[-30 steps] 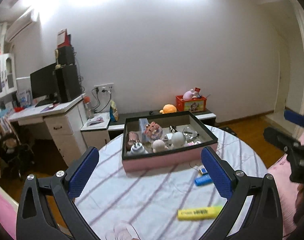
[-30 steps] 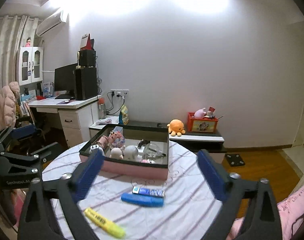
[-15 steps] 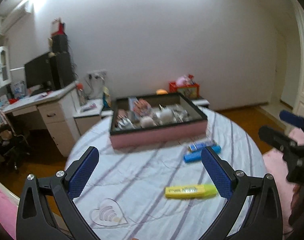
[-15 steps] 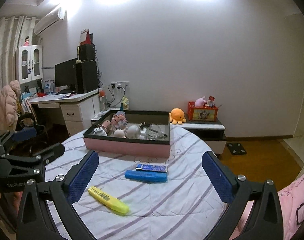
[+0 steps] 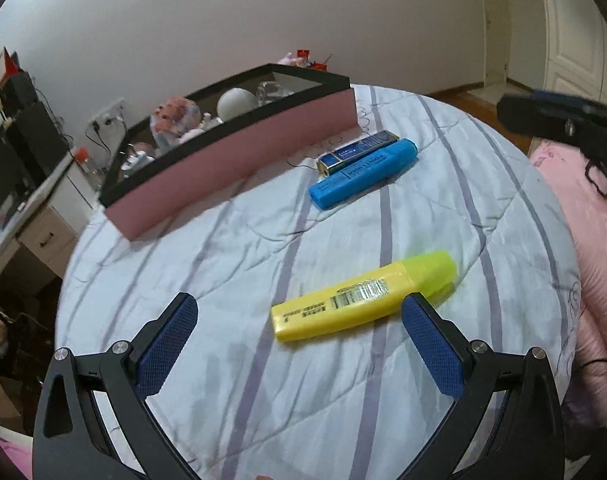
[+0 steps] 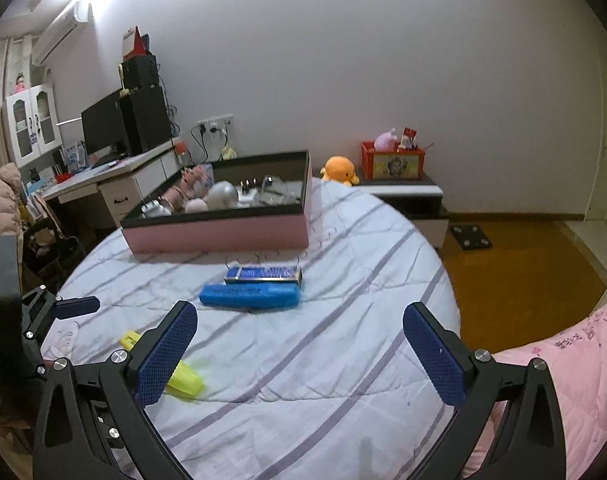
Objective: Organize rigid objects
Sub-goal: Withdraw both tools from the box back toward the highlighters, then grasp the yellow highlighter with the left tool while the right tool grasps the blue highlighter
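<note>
Just ahead of the wide-open, empty left gripper [image 5: 299, 340] lies the yellow highlighter [image 5: 363, 298]; toward one o'clock, the blue highlighter [image 5: 363, 174] and dark-blue tube [image 5: 357, 152]. Farthest, at eleven o'clock, the pink box [image 5: 239, 152] holds a white ball [image 5: 236, 104] and trinkets. The right gripper [image 6: 301, 344] gapes empty.

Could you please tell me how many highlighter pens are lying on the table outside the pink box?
2: a yellow highlighter near the left gripper, and a blue highlighter beside the dark-blue tube.
</note>
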### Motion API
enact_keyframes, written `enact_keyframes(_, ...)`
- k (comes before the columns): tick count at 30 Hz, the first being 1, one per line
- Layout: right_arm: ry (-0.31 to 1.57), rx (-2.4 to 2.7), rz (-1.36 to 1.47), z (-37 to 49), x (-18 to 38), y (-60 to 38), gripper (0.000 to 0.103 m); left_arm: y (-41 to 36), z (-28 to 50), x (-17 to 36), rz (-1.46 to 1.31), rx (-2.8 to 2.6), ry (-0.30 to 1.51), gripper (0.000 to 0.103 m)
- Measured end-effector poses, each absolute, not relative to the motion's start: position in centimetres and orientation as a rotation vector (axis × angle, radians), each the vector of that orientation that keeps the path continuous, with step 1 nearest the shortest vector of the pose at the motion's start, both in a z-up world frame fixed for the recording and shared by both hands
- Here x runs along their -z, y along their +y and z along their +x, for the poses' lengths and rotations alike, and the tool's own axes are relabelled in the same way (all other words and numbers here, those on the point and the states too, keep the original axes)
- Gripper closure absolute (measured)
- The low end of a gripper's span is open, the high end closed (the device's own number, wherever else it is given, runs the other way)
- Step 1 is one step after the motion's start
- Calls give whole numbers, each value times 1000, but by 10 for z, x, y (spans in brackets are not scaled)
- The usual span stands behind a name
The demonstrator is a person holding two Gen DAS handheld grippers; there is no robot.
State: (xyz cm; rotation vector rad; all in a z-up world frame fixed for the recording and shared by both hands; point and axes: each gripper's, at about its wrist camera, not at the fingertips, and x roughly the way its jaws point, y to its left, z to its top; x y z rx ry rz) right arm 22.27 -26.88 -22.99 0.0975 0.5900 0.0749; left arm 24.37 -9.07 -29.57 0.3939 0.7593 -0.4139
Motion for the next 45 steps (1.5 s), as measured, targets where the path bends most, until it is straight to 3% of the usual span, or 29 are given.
enact_keyframes(7,643,-77,96,232,246,-267,0,-98,263,307,352,403,812,1)
enact_keyframes(11,663,-75,98,234,251,-267,0,-92,273,306,260,378,841,33)
enact_keyframes(13,669,-74,96,236,253,-266,0,-89,276,306,223,371,860,37)
enact_keyframes(15,676,-79,95,237,254,-265,0,-86,279,304,206,335,853,59)
enact_keyframes(19,681,-83,87,239,255,-260,0,-76,284,304,154,271,863,63)
enact_keyframes(24,698,-91,83,244,258,-253,0,-68,281,304,156,239,857,76)
enact_keyframes(38,811,-141,-10,308,276,-238,0,-31,287,303,110,149,855,75)
enact_keyframes(43,865,-249,-1,324,284,-232,0,-30,291,303,100,163,856,67)
enact_keyframes(44,857,-261,-5,321,282,-230,2,-31,292,303,99,169,857,61)
enact_keyframes(45,854,-286,-5,317,281,-228,11,-31,292,302,95,179,856,55)
